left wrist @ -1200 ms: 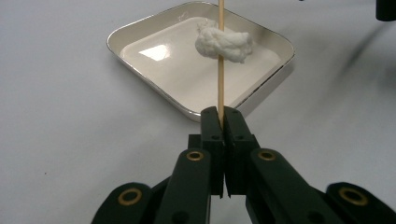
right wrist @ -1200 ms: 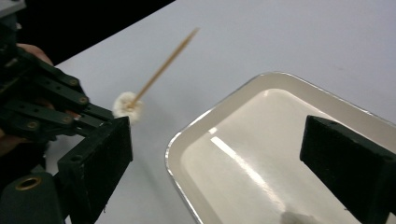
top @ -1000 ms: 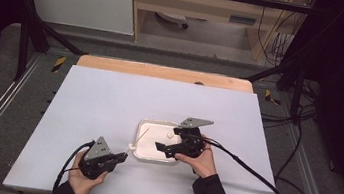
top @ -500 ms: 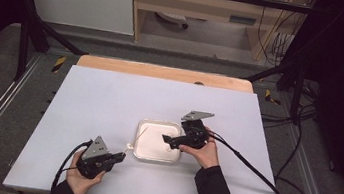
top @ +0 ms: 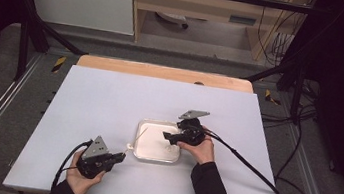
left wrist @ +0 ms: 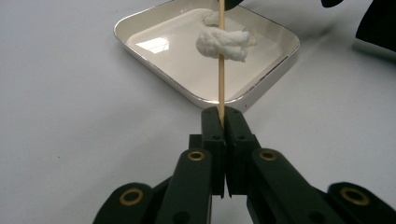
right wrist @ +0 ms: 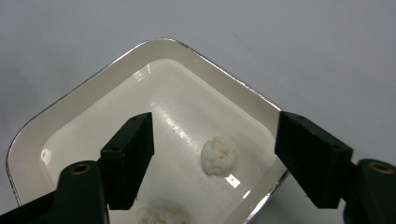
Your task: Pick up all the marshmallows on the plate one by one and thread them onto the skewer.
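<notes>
The skewer (left wrist: 221,60) stands clamped between the shut jaws of the left gripper (left wrist: 222,116), with one white lump (left wrist: 223,43) already threaded partway up it. In the high view it slants from that gripper (top: 121,157) toward the tray (top: 139,148), at about 1 o'clock from the hand.

A second lump (right wrist: 218,156) lies loose on the tray floor (right wrist: 116,121), toward the 5 o'clock corner in the right gripper view, and part of another (right wrist: 156,217) shows at the bottom edge. The right gripper (right wrist: 215,161) hangs over the tray with this piece between its jaws; they have just been closing, but the pads stand clear of it on both sides, so nothing is held yet.

The risks, as I judge them:
- The lump looks soft and crumbly, so a hard squeeze could crush or split it.
- It sits nearer the right pad, so the closing jaws may push it sideways across the glossy floor instead of pinching it.
- A low pad could catch the tray rim (right wrist: 261,100) and shift the tray.
- The thin skewer could tilt in its grip when the next piece is pressed on.
</notes>
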`<state>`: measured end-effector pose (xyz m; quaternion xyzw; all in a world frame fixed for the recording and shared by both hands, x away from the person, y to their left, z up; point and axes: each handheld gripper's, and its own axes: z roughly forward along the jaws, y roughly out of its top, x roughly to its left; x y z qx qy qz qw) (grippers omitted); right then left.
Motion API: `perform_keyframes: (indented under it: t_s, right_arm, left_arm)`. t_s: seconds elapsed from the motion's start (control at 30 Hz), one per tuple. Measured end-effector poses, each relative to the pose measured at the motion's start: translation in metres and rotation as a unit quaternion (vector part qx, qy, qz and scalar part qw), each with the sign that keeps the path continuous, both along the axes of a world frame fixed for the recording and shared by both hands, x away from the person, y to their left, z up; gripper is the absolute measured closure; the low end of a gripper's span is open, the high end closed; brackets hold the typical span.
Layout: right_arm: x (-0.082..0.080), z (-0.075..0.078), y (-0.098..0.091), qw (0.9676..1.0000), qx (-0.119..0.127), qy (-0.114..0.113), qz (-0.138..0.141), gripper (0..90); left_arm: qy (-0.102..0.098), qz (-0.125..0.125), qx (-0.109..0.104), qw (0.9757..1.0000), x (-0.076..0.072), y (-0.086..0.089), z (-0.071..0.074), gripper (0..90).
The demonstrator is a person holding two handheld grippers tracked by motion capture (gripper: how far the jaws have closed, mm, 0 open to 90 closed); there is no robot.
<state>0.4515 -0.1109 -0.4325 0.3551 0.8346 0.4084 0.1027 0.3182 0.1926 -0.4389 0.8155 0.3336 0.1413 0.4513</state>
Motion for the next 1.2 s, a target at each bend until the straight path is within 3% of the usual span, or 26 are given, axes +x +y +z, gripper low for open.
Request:
perform_keyframes:
  t_s: [0.53,0.93,1.2]
  right_arm:
    - [0.004,-0.016,0.004,0.9995,-0.028,0.011,-0.001,55.9]
    - [0.001,-0.017,0.005,0.9994,-0.035,-0.005,0.005,67.9]
    - [0.001,-0.017,0.005,0.9996,-0.03,-0.001,0.001,69.9]
  left_arm:
    - [0.0,-0.001,-0.001,1.0,0.0,0.0,0.0,88.2]
    - [0.0,0.0,-0.002,1.0,0.0,0.0,0.0,88.2]
    - [0.0,0.0,-0.002,1.0,0.0,0.0,0.0,88.2]
